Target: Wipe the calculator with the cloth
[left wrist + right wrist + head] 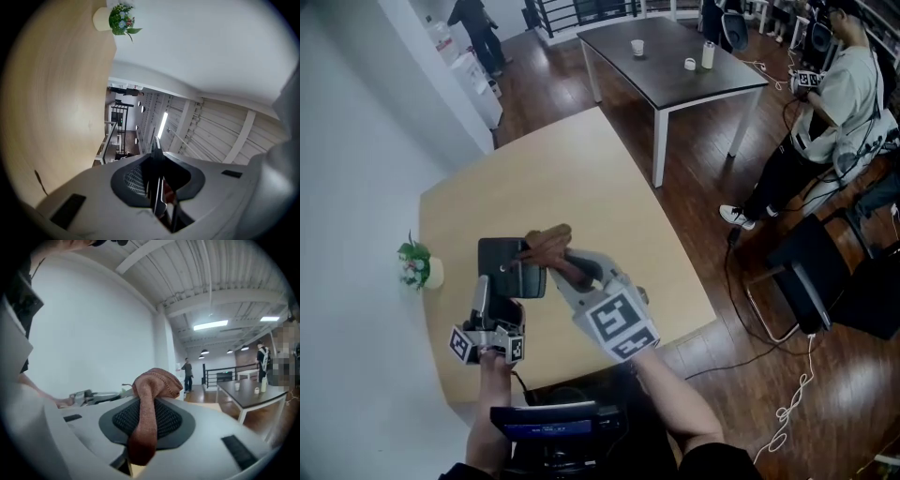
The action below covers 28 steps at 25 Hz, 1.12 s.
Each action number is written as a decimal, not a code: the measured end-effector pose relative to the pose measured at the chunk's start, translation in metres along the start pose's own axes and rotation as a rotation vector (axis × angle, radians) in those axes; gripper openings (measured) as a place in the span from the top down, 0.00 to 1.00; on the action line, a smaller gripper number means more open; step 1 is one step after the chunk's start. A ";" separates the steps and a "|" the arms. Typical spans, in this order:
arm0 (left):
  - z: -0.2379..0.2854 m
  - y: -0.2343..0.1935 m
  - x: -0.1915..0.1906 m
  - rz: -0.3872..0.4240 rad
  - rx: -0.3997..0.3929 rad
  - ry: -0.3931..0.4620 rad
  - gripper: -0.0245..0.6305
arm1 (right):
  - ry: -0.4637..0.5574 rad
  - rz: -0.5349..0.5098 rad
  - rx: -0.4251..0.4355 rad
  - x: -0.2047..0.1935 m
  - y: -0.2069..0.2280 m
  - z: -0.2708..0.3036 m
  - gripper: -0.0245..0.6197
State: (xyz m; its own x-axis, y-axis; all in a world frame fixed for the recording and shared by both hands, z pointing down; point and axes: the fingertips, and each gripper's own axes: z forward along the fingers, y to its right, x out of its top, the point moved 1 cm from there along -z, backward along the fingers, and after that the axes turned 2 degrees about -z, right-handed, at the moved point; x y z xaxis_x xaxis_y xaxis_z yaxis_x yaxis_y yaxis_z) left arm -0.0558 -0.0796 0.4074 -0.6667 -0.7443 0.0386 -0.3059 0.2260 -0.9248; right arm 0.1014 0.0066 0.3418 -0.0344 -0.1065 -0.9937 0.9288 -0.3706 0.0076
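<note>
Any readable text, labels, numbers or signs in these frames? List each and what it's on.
No text here can be read.
calculator: face too dark and small to read anything.
marker cubes: black-and-white square patterns only, no letters or digits.
screen at the bottom of the head view: blue glow, too blurred to read.

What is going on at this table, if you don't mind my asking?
A person seems to be wiping a calculator over a wooden table. The left tongs are shut on the calculator's near edge, holding it. The right tongs are shut on a brown cloth, which lies over the calculator's far right corner.
</note>
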 end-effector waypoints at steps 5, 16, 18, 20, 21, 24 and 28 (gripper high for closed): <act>0.001 0.003 -0.021 -0.004 -0.029 -0.036 0.87 | -0.071 -0.049 -0.025 0.005 0.021 0.037 0.83; -0.008 -0.013 0.004 -0.023 0.015 0.052 0.86 | -0.247 -0.143 0.238 -0.074 -0.096 0.010 0.83; -0.008 -0.013 0.005 -0.014 0.020 0.047 0.86 | -0.277 -0.075 0.316 -0.091 -0.109 -0.004 0.83; -0.009 -0.010 0.006 -0.003 0.019 0.042 0.86 | -0.235 0.023 0.295 -0.082 -0.091 -0.012 0.83; -0.010 -0.009 0.006 0.005 0.017 0.036 0.86 | -0.191 0.055 0.245 -0.067 -0.071 -0.014 0.83; -0.009 -0.005 -0.001 0.024 0.004 0.004 0.87 | -0.058 0.045 0.053 -0.017 -0.008 -0.005 0.83; -0.006 -0.004 -0.016 0.018 -0.005 -0.019 0.87 | -0.066 -0.006 0.034 -0.005 0.007 0.024 0.83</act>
State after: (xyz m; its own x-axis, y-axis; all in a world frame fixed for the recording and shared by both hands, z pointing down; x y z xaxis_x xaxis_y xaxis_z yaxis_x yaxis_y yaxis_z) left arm -0.0482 -0.0647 0.4126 -0.6590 -0.7520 0.0149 -0.2978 0.2427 -0.9232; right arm 0.0996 -0.0176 0.3494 -0.0653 -0.1640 -0.9843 0.9155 -0.4022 0.0063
